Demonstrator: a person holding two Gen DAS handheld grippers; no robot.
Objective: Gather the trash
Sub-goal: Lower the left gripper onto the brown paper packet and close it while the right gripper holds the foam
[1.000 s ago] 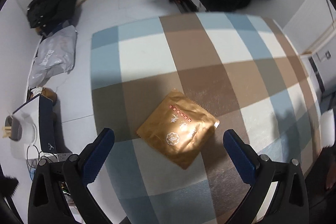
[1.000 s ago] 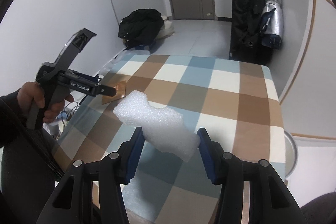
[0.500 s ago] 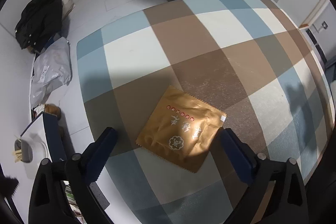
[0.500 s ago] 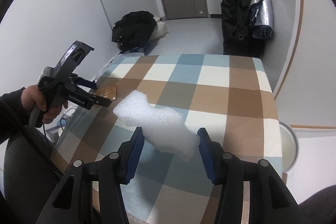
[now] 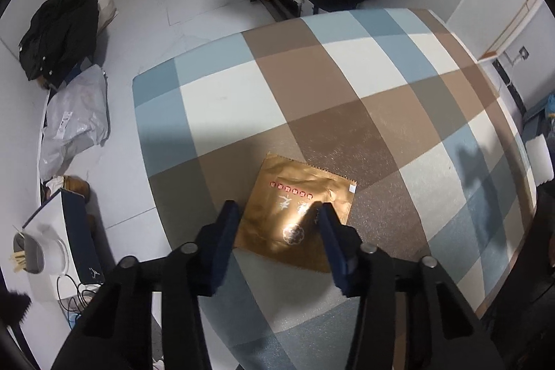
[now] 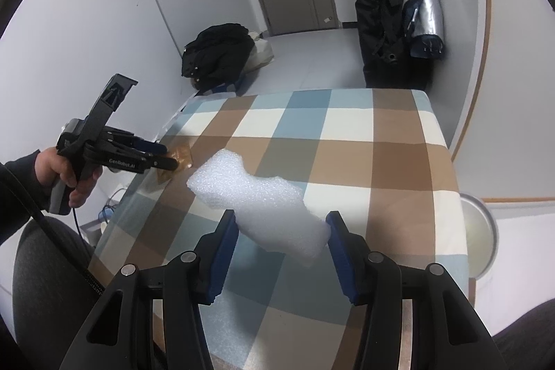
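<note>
Left tool (image 5: 277, 217) is closing around the gold packet (image 5: 298, 214); press low to catch its edge. Right tool (image 6: 281, 224) pinches foam (image 6: 256, 196).

A packet (image 5: 298, 214) lies on the table (image 5: 312, 85) near its left edge, foam block (image 6: 256, 200) to its right

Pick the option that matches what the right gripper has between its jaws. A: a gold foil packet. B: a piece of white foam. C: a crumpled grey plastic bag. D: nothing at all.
B: in the right wrist view the right gripper is clamped on the white foam piece, held above the checked tablecloth; the gold packet lies under the other gripper.
</note>
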